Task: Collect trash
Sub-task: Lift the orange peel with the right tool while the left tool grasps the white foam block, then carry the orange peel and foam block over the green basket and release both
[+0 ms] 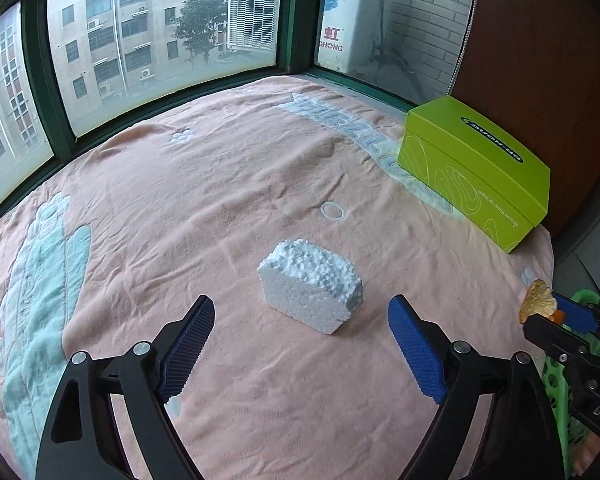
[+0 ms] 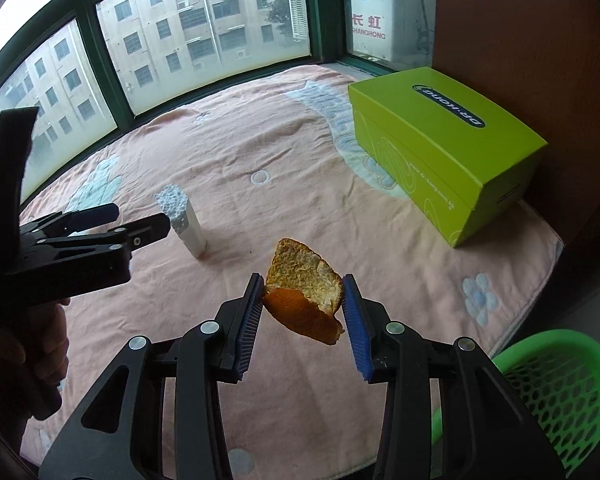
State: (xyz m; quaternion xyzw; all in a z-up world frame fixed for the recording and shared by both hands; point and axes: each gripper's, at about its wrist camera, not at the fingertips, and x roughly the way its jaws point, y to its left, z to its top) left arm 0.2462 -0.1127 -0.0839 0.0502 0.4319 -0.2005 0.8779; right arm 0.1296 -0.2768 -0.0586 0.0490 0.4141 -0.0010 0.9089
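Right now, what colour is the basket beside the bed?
Bright green, with a perforated mesh wall; the basket shows best in the right wrist view.

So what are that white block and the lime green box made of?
The white block looks like expanded polystyrene foam: matte, with a beaded, crumbly broken top. The green box seems to be printed cardboard with a smooth, slightly satin finish, sharp folded edges and a separate lid.

Both grippers (image 1: 300,316) (image 2: 304,300) are black frames with silver rivets. Ribbed blue pads (image 2: 358,328) line the fingers. One arm reads "DAS".
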